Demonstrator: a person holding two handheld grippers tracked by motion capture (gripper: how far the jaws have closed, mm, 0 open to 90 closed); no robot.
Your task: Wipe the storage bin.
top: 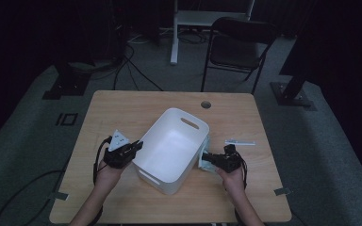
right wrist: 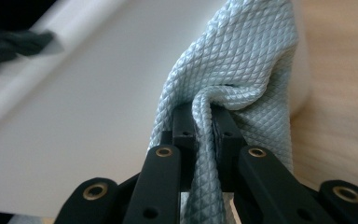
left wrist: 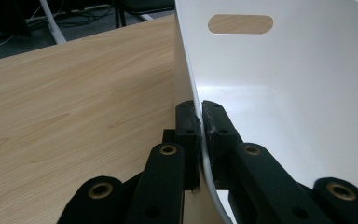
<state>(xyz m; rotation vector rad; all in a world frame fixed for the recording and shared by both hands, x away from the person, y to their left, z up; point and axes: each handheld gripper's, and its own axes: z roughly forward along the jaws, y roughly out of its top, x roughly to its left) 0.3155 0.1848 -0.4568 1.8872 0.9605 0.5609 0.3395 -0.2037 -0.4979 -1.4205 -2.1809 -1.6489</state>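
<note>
White plastic bin (top: 172,150) sits mid-table (top: 122,106), tilted, its long axis running diagonally from near left to far right, the handle slot at the far end. The left gripper (left wrist: 201,123) is clamped on its left wall. The right gripper (right wrist: 204,126), against the bin's right side, pinches a fold of pale blue quilted cloth (right wrist: 242,60). No readable writing anywhere

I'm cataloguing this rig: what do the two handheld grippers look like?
Both are black. The left gripper carries a grey three-cornered plate; the right gripper shows none. Black cables trail from each. Up close, the jaw links have brass-coloured rivets. The forearms are bare.
</note>
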